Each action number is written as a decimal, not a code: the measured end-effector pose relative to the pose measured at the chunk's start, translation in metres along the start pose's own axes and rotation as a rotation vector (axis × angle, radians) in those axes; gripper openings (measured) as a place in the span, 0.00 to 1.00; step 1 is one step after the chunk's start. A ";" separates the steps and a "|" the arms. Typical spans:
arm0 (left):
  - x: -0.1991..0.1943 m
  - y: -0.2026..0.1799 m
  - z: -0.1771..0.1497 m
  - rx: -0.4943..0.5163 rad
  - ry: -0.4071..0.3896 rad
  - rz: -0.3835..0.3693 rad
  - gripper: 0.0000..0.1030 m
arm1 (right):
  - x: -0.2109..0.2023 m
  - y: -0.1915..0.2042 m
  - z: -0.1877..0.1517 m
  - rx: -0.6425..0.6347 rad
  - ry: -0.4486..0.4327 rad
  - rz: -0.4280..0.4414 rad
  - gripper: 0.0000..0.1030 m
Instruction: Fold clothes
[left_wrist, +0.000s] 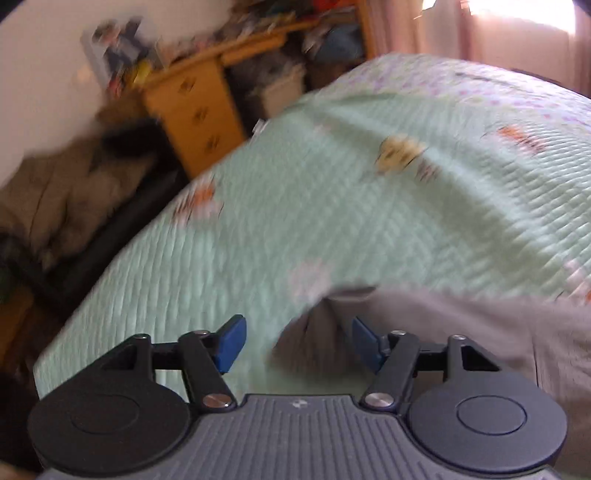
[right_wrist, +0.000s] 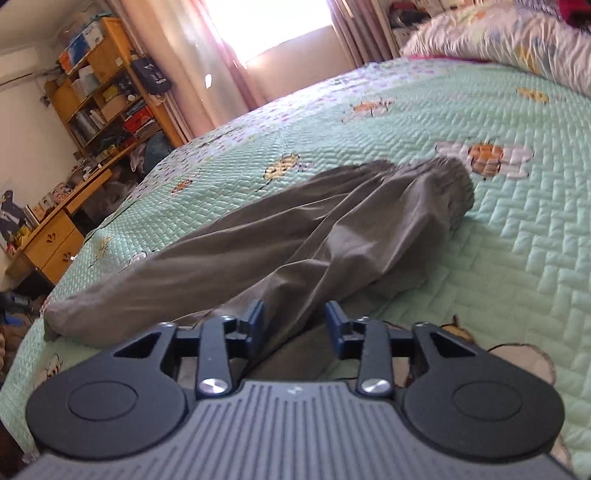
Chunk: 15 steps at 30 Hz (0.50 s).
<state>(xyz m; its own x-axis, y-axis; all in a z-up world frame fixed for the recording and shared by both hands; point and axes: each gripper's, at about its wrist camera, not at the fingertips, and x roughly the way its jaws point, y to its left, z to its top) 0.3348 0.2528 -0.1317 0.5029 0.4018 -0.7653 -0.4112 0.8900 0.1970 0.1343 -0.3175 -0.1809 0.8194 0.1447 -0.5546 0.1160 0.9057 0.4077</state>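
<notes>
Two open claws — left claw (left_wrist: 297, 341), right claw (right_wrist: 295, 328) — over grey trousers (right_wrist: 295, 236)

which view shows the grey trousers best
The right wrist view: the grey trousers lie spread across the green bedspread, both legs and waistband visible. The left wrist view is blurred and catches only one end at its lower right.

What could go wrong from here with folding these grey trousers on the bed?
The left tool view is blurred, so its open fingers may miss the trouser end. The right tool straddles creased cloth on the grey trousers and may pinch too few layers. The near leg reaches the green quilt edge and may slide off.
</notes>
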 end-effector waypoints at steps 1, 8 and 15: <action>0.001 0.016 -0.011 -0.038 0.023 -0.031 0.59 | -0.003 -0.002 0.001 -0.001 -0.005 -0.009 0.45; -0.032 0.074 -0.081 -0.183 0.051 -0.208 0.61 | 0.005 -0.054 0.021 0.122 -0.041 -0.127 0.48; -0.097 0.012 -0.134 0.051 0.000 -0.326 0.62 | 0.039 -0.106 0.044 0.377 -0.098 -0.127 0.52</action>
<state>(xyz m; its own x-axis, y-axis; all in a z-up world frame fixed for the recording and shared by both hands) 0.1792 0.1950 -0.1370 0.6016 0.0934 -0.7933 -0.1901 0.9814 -0.0286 0.1783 -0.4255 -0.2137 0.8330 -0.0137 -0.5530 0.4021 0.7015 0.5883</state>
